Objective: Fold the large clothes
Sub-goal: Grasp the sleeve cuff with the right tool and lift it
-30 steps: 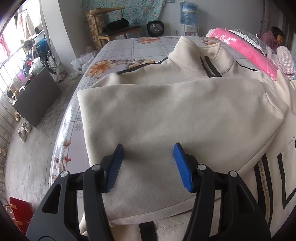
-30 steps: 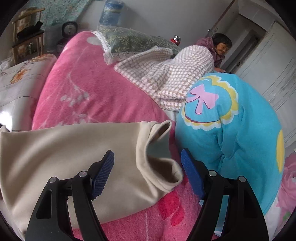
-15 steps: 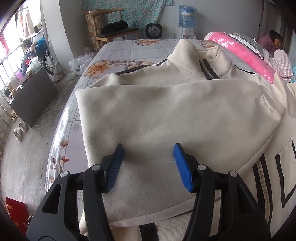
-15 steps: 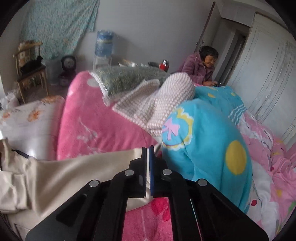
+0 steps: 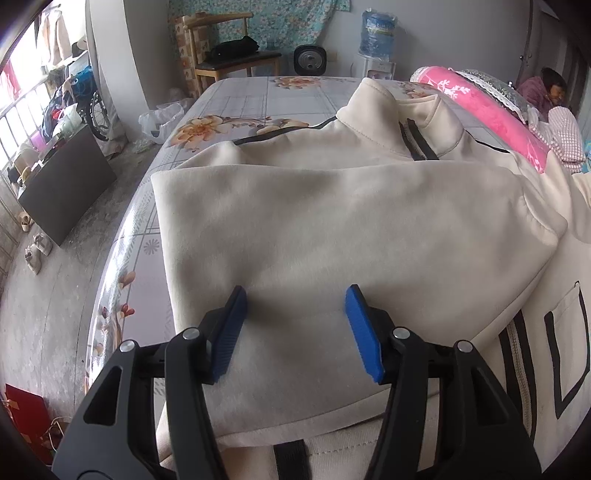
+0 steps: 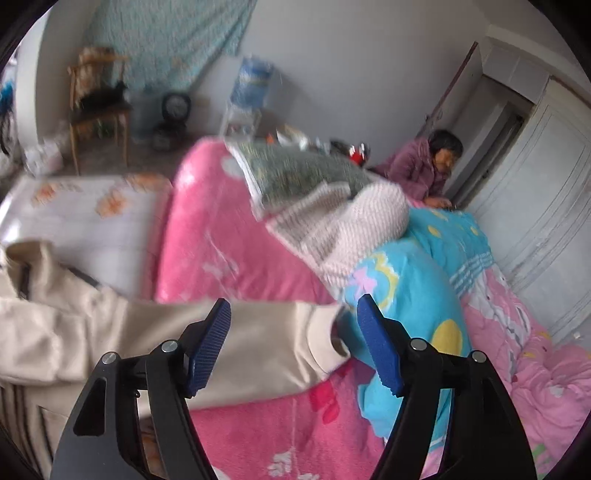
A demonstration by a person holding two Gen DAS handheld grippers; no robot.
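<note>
**Right gripper reopened above sleeve**

Right gripper (image 6: 293, 345) has just risen, jaws spreading; the blurred sleeve cuff (image 6: 325, 347) apparently lies free. Left gripper (image 5: 295, 328) spread over the cream jacket (image 5: 332, 229). One sleeve folded; remainder pending.

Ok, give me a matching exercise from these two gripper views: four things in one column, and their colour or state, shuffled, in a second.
Things:
1. jacket sleeve cuff
2. water jug
3. wooden chair
4. folded sleeve

Descriptions:
A. holds a black bag on its seat
B. lies flat across the cream jacket's front
C. rests on the pink blanket beside the blue quilt
D. blue, stands by the far wall

Pairs: 1-C, 2-D, 3-A, 4-B
</note>
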